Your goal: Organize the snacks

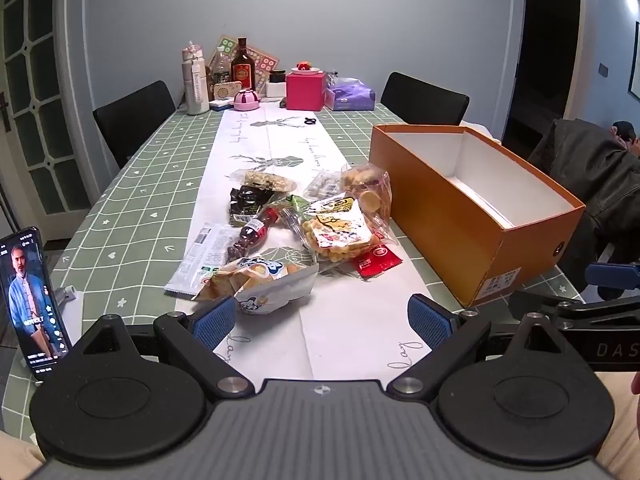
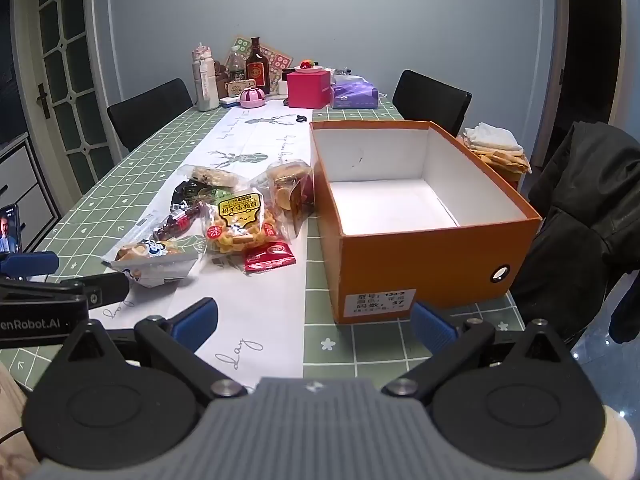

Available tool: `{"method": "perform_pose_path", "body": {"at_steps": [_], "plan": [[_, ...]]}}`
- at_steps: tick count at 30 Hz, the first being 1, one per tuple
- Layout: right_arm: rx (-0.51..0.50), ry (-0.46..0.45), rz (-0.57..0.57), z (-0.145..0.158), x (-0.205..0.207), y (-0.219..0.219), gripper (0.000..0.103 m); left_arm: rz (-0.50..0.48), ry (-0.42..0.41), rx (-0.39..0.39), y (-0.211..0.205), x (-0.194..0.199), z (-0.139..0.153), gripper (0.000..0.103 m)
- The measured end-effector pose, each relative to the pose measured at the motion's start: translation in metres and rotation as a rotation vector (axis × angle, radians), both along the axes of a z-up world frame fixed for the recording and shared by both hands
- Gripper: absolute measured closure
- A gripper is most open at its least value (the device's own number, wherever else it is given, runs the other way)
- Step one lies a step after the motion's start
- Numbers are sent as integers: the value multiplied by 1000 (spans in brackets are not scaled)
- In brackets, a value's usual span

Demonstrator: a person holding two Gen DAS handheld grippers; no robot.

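Observation:
A pile of snack packets (image 1: pixel 304 224) lies on the white table runner; it also shows in the right wrist view (image 2: pixel 224 220). It includes a white and blue bag (image 1: pixel 264 280), a yellow-labelled bag (image 1: pixel 340 228), a small red sachet (image 1: pixel 376 258) and a bag of cookies (image 1: pixel 366 190). An open orange box (image 1: pixel 460 208) with a white, empty inside stands to their right, also in the right wrist view (image 2: pixel 408 232). My left gripper (image 1: pixel 322 322) is open and empty, just short of the white and blue bag. My right gripper (image 2: pixel 316 322) is open and empty, in front of the box's near end.
A phone (image 1: pixel 30 300) stands propped at the table's left edge. Bottles (image 1: pixel 244 66), a pink box (image 1: pixel 305 89) and a purple tissue pack (image 1: pixel 350 94) crowd the far end. Black chairs (image 1: pixel 134 120) stand at both sides. A dark jacket (image 2: pixel 592 208) hangs on the right.

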State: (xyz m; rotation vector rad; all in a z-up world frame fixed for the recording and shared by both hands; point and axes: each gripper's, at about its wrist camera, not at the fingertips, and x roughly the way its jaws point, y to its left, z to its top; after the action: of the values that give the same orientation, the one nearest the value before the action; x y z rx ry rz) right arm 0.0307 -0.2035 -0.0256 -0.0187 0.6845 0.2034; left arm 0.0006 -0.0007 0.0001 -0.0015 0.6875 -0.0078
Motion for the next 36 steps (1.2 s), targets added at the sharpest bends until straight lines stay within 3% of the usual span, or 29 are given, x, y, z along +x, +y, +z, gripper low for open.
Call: {"method": "perform_pose_path", "body": {"at_steps": [9, 36], "plan": [[7, -4, 0, 0, 0, 1, 3, -7, 11, -31, 3, 2, -3, 0], [11, -6, 14, 0, -2, 3, 3, -11, 1, -18, -2, -4, -2, 0]]}}
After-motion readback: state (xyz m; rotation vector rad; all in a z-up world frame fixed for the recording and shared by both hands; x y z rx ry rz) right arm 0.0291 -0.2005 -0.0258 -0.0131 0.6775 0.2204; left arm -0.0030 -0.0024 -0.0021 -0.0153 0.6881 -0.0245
